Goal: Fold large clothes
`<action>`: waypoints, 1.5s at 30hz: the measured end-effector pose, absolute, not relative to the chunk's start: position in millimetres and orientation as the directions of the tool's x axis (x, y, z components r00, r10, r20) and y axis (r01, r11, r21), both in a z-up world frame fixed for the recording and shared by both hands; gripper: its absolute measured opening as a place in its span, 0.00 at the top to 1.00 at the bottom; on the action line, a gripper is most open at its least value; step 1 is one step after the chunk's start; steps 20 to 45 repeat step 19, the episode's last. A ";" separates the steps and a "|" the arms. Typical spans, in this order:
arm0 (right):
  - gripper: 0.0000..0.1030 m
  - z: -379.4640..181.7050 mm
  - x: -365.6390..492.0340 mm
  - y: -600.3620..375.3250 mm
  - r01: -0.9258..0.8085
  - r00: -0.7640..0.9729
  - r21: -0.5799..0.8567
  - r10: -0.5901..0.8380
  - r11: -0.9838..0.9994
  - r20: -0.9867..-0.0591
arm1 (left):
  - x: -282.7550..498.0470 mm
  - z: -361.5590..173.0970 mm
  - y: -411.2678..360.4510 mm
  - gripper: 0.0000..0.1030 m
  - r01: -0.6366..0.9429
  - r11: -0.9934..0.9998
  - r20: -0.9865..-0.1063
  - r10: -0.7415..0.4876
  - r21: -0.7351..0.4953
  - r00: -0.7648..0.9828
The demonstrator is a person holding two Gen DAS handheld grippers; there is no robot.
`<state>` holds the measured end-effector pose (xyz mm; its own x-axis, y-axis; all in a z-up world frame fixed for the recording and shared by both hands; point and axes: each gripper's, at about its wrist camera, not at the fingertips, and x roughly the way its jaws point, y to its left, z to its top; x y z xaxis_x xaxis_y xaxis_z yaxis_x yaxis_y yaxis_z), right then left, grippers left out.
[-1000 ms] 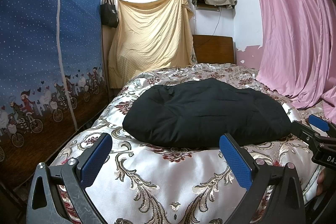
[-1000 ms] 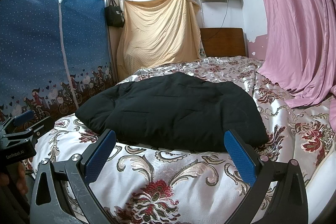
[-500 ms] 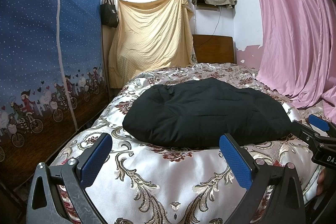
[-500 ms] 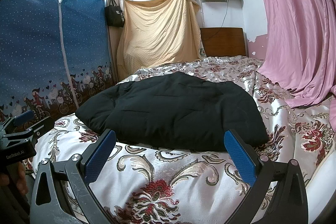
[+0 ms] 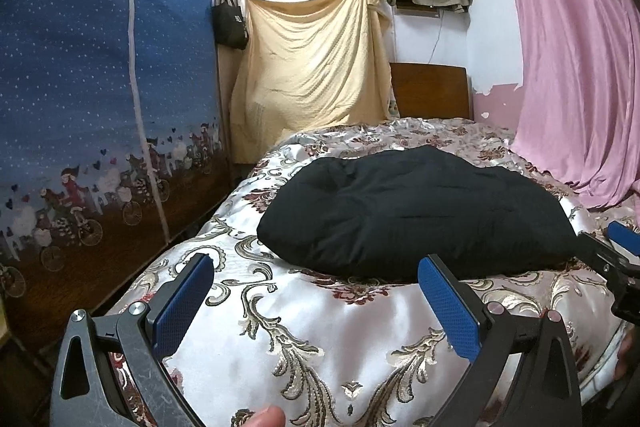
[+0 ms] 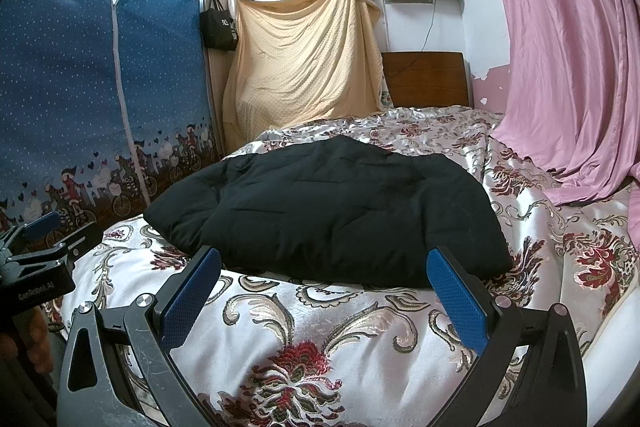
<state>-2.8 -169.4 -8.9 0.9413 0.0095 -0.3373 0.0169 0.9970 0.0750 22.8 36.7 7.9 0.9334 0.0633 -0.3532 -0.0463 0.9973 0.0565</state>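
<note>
Judging the black jacket (image 6: 332,211) at twelve o'clock on the bed (image 6: 320,327) already folded, we held both grippers' (image 5: 316,301) (image 6: 324,291) fingers apart, empty.

I can read very little here. In my right wrist view, my left gripper (image 6: 52,227) sits at the left edge, and its black body carries small white lettering that reads "GenRobot.AI". On the black tote bag (image 6: 219,27) hanging beside the blue wardrobe there is a small white mark, perhaps one or two characters, too small for me to make out. In my left wrist view the same bag (image 5: 230,23) shows a white mark, also unreadable. My right gripper (image 5: 618,247) is at the right edge of that view, and I cannot see any lettering on it
</note>
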 end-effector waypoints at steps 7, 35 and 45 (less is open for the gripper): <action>0.02 -9.2 -3.3 -169.1 0.018 0.941 0.075 0.009 0.997 -0.338 | 21.6 7.2 32.9 0.00 -0.038 0.997 -0.345 0.061 0.073 0.937; 0.02 -8.6 -2.9 -169.4 0.017 0.941 0.075 0.010 0.997 -0.338 | 21.4 6.7 30.3 0.00 -0.033 0.996 -0.342 0.061 0.084 0.938; 0.02 -8.6 -2.9 -169.4 0.017 0.941 0.075 0.010 0.997 -0.338 | 21.4 6.7 30.3 0.00 -0.033 0.996 -0.342 0.061 0.084 0.938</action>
